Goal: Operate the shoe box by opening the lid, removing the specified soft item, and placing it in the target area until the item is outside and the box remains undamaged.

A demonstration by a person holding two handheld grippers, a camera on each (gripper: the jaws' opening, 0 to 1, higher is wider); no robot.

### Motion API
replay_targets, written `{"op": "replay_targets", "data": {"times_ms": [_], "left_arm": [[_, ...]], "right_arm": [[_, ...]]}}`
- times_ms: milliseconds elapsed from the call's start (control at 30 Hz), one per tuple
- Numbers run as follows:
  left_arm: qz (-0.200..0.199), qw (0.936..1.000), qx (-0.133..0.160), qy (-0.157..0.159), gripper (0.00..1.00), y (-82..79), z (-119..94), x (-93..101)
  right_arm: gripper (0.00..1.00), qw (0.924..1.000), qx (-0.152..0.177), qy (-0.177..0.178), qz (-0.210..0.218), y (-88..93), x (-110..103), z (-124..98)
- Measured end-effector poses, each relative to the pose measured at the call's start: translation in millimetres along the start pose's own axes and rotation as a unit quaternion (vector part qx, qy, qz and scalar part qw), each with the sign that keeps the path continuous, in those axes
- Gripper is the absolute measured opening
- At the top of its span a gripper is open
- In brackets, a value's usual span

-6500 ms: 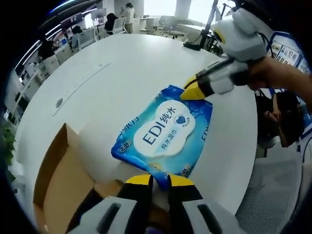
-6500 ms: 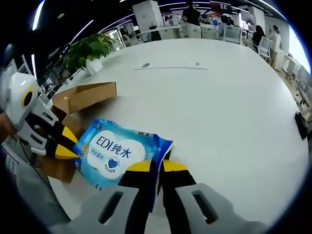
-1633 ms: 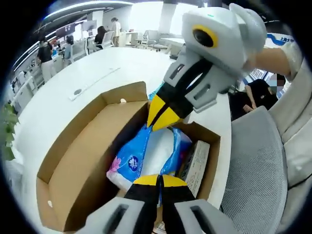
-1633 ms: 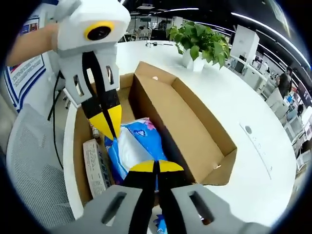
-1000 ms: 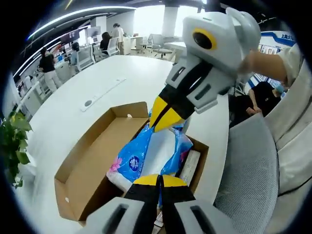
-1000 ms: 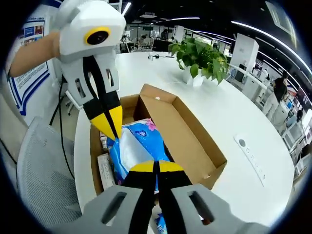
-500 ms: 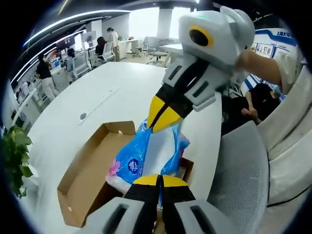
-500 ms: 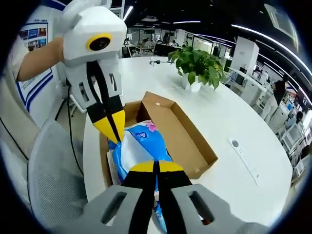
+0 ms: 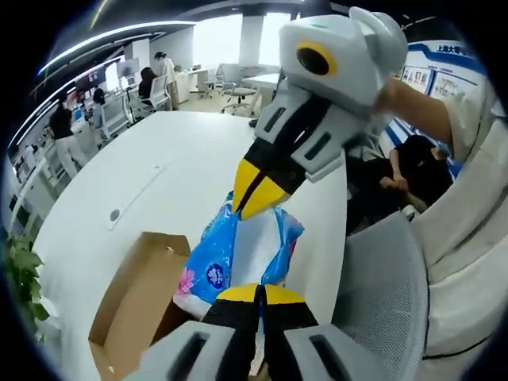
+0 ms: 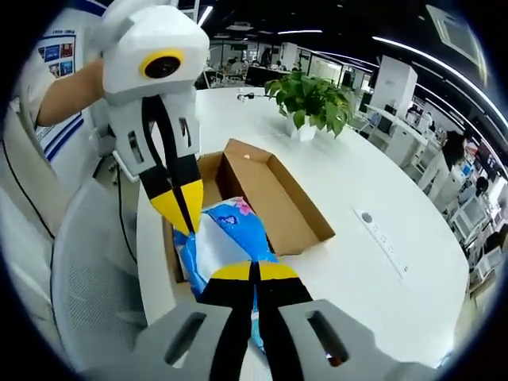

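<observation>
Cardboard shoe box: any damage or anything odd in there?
Nothing stands out. The brown cardboard shoe box looks intact and open on the white table; both tools hold the blue soft tissue pack above it.

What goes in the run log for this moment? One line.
left gripper: shut on tissue pack | right gripper: shut on tissue pack | pack above open box

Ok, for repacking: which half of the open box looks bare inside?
The half nearer the potted plant: bare brown floor. The other half sits mostly hidden behind the blue pack.
</observation>
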State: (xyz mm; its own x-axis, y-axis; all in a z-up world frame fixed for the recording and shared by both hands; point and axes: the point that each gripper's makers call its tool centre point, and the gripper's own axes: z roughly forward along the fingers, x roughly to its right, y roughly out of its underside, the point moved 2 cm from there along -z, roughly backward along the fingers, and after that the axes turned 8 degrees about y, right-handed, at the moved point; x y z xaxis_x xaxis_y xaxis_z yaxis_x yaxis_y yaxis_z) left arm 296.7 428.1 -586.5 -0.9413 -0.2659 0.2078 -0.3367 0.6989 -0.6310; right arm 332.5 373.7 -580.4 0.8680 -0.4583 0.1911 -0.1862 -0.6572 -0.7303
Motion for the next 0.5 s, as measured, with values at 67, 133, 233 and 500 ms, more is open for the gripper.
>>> {"op": "replay_targets", "data": {"times_ms": [67,133,233,500], "left_arm": [[0.009,0.9999,0.001,0.006,0.0,-7.2,6.6,2.9],[0.016,0.9998,0.002,0.012,0.0,-14.1,12.9,6.0],[0.028,0.9995,0.003,0.017,0.0,-23.7,20.2,9.5],[0.051,0.9982,0.008,0.032,0.0,-49.2,43.3,17.6]], "right_arm": [[0.0,1.0,-0.003,0.005,0.0,6.1,4.6,-6.1],[0.0,0.9999,-0.006,0.008,0.003,12.3,9.5,-12.1],[0.0,0.9998,-0.011,0.013,0.004,21.3,15.6,-21.0],[0.0,0.9995,-0.021,0.022,0.01,46.0,32.8,-43.0]]}}
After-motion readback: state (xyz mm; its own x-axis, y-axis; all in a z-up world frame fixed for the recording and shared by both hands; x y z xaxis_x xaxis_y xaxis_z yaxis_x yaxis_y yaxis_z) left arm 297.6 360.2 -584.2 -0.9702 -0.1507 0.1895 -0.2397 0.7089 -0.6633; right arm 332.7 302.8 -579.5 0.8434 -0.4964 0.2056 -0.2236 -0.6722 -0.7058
